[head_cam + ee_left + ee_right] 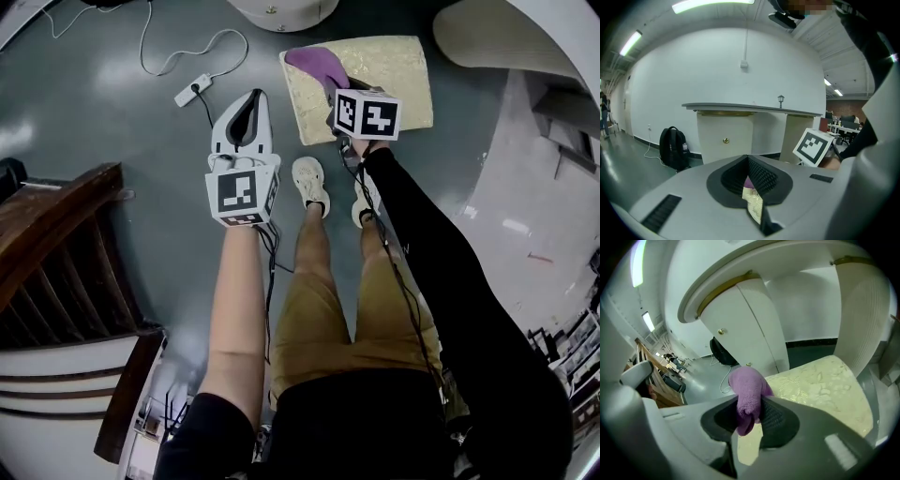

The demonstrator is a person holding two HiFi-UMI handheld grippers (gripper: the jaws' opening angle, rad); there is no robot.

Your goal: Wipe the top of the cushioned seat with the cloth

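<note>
The right gripper (pixel 750 418) is clamped on a bunched purple knitted cloth (pixel 747 387). A wad of it stands out past the jaw tips, likely so that soft fabric rather than plastic meets the upholstery. The cloth sits over the far left corner of the cream, patterned cushioned seat (pixel 384 66), as the person facing it sees it. That corner makes a sensible place to begin strokes across the top. No view shows for certain whether the cloth is pressed on the cushion or hanging just above it.

The right arm reaches forward over the near edge of the seat. The person's pale shoes (pixel 309 183) stand just beside that edge, close enough to cover the whole top without leaning far.

The left gripper (pixel 251 98) has its jaws drawn together on nothing. It is held above the grey floor (pixel 112 122), off the seat's left edge, probably to keep it clear of the wiping path. Most of the cushion lies bare, so the wiping looks barely begun.
</note>
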